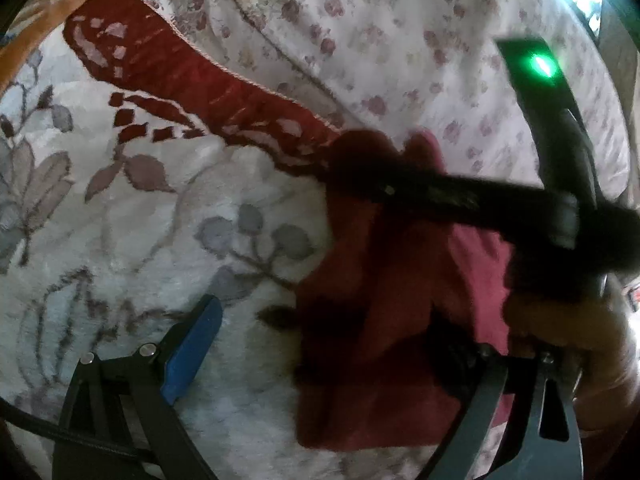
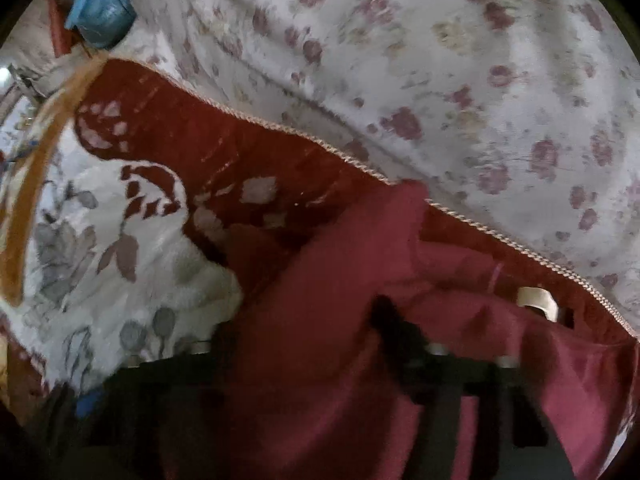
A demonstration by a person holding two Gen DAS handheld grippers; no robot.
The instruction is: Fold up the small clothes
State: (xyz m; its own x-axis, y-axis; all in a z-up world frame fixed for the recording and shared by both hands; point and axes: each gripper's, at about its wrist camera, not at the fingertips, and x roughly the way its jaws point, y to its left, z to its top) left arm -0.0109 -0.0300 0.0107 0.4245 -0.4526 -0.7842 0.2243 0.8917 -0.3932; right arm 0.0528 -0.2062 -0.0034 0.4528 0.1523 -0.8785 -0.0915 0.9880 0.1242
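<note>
A maroon garment [image 1: 384, 320] lies bunched on the plush blanket [image 1: 120, 220]. My left gripper [image 1: 324, 320] stands wide open: its blue-padded finger [image 1: 192, 348] rests on the blanket left of the cloth, and the other finger is buried under the garment's folds. The black body of the right gripper [image 1: 480, 204], with a green light on it, crosses above the garment, its tip at the cloth's top edge. In the right wrist view the maroon garment [image 2: 320, 300] drapes over my right gripper [image 2: 308, 324]. One dark fingertip [image 2: 390, 320] shows; cloth and blur hide the pads.
The blanket's dark red border [image 2: 224, 152] runs diagonally beside a white sheet with pink flowers [image 2: 460, 80]. A blue bundle [image 2: 100, 12] sits far back left. A hand [image 1: 560, 320] holds the right gripper. A white tag [image 2: 536, 300] shows by the garment.
</note>
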